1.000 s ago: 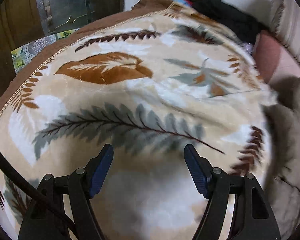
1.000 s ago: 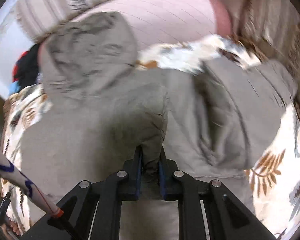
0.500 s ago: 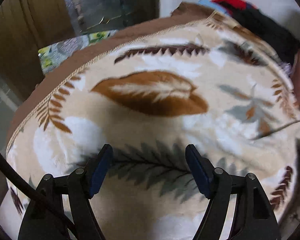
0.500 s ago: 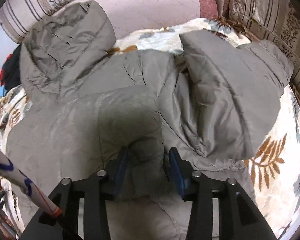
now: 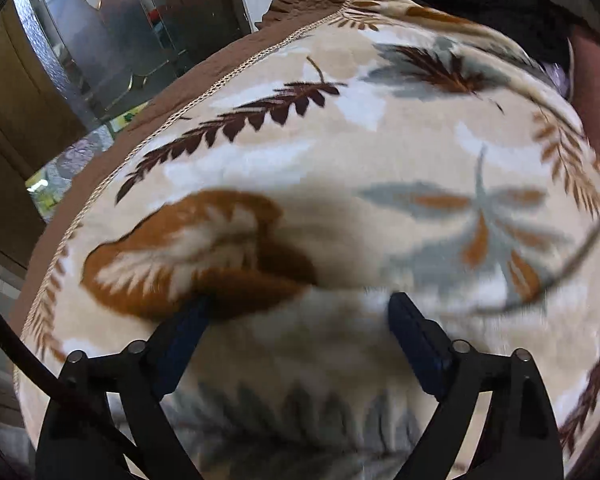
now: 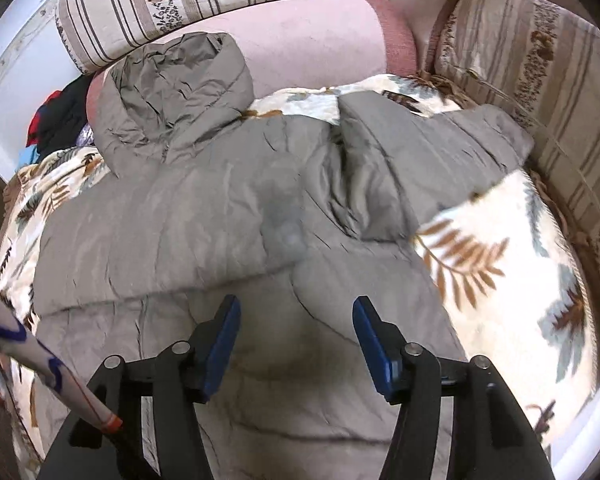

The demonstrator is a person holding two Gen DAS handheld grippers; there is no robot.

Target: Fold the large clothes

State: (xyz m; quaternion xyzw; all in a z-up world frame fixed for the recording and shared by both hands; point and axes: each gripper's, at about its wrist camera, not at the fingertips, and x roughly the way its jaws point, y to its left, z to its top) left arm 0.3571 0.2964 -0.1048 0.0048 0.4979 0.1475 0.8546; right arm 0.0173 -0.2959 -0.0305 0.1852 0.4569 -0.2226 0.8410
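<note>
— Across the leaf-print blanket (image 6: 500, 280), what lies where?
— Grey hooded jacket (image 6: 204, 220) spread flat, hood (image 6: 172, 96) at eleven o'clock.
— Tongs?
— Right gripper (image 6: 296, 340) wide above the jacket; left gripper (image 5: 300, 336) wide, empty, over blanket.

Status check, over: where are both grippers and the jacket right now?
Left gripper open over the blanket. Right gripper open above the jacket. Jacket spread flat, hood up, nothing blocking.
</note>
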